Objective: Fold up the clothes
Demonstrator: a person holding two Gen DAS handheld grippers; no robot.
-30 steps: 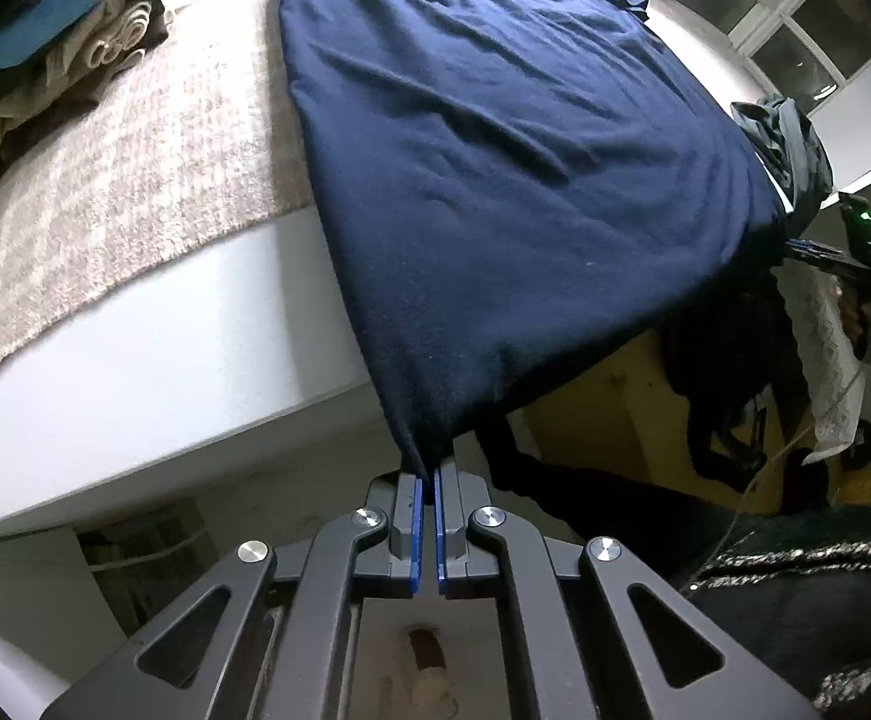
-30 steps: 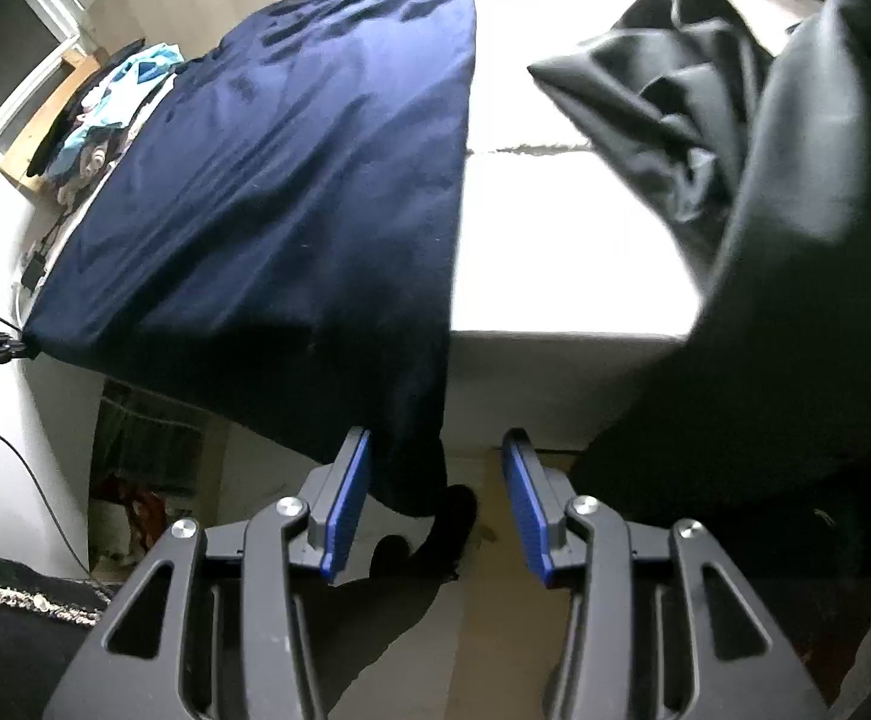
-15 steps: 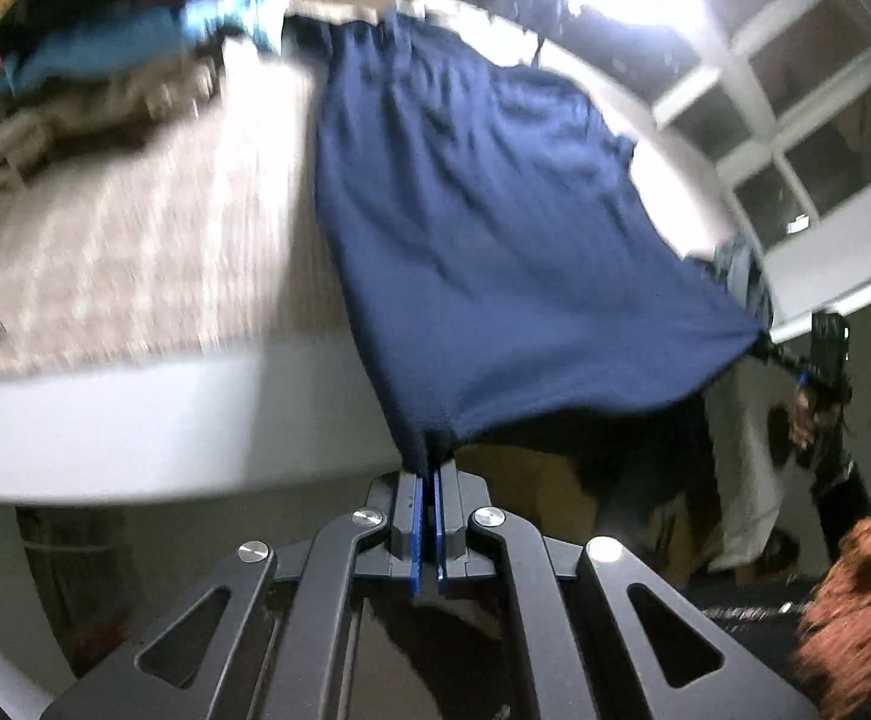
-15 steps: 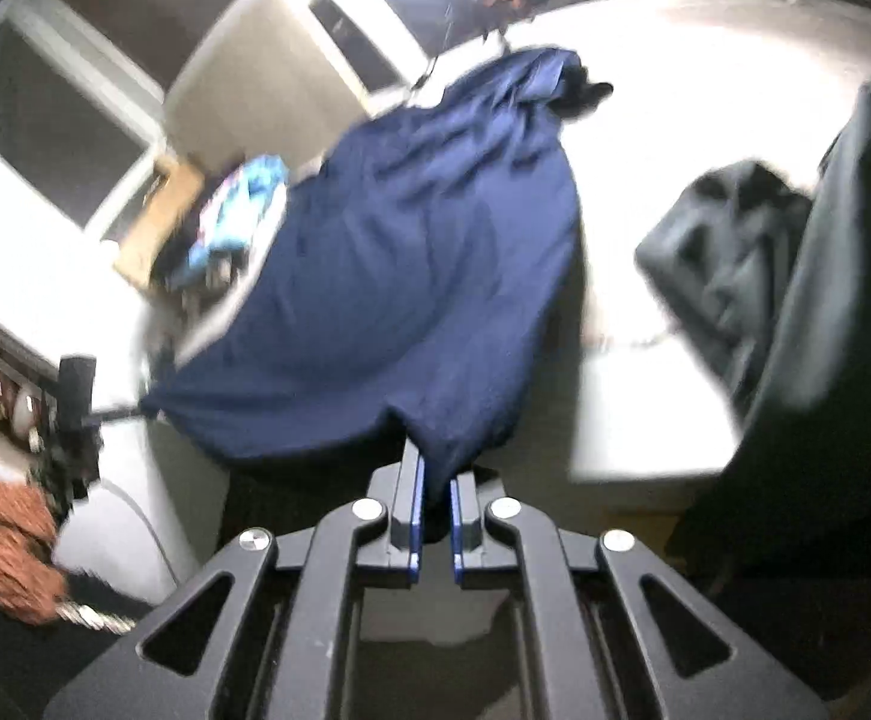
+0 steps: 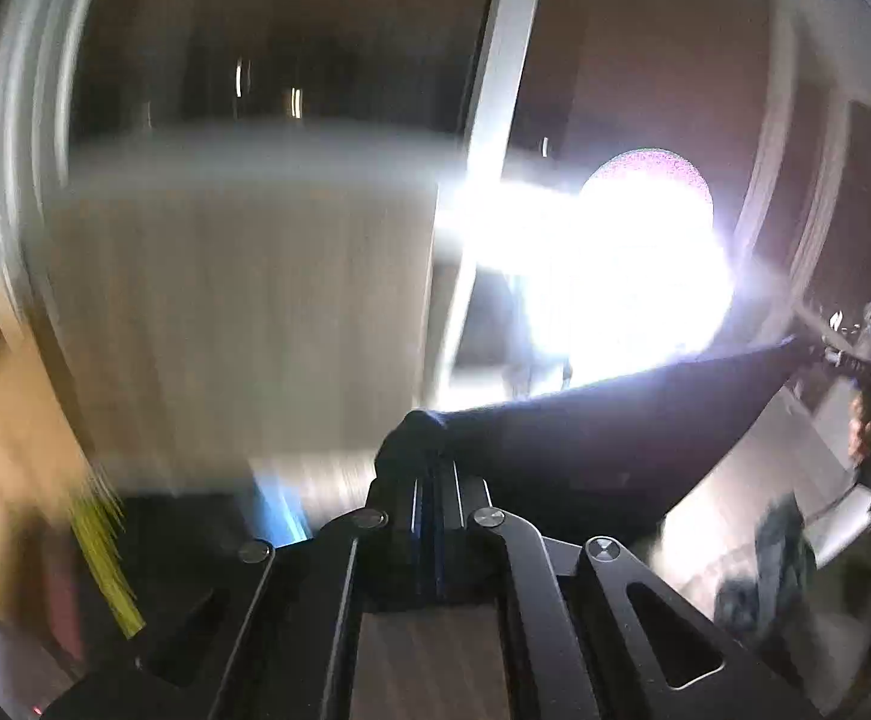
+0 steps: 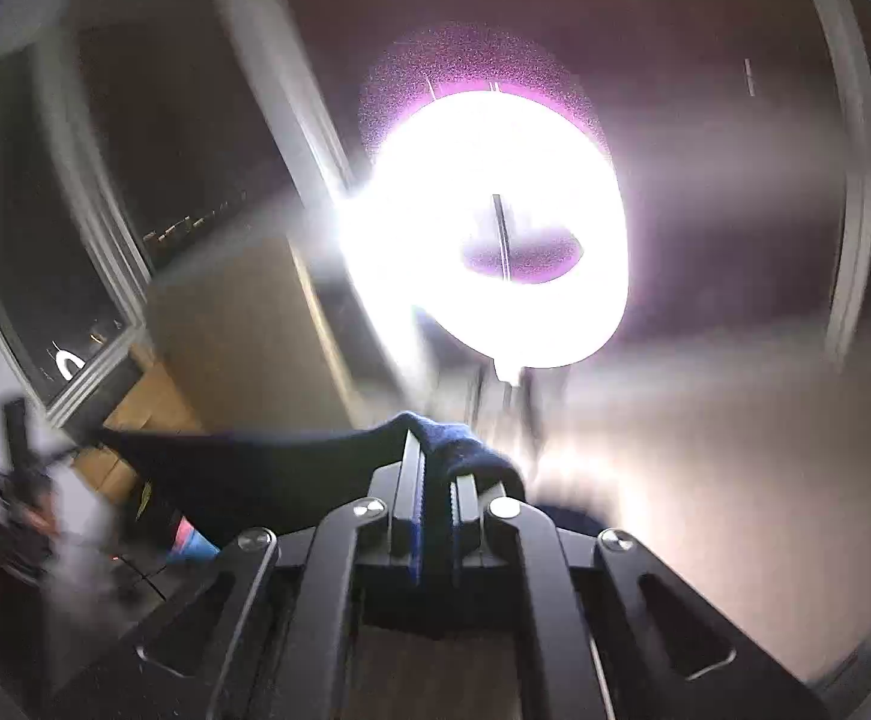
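Both the left gripper (image 5: 434, 468) and right gripper (image 6: 435, 474) are clenched on the navy garment (image 5: 615, 420), stretched aloft between them (ceiling lamp (image 6: 495, 228) ahead); seemingly mid-fold, though blur hides the rest

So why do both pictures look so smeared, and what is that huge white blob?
Left wrist view: the room streaks with motion blur, and a lamp blows out to white glare with a purple fringe; the left gripper and the navy cloth it clamps stay sharp. Right wrist view: the same lamp washes out the centre, while the right gripper stays crisp.
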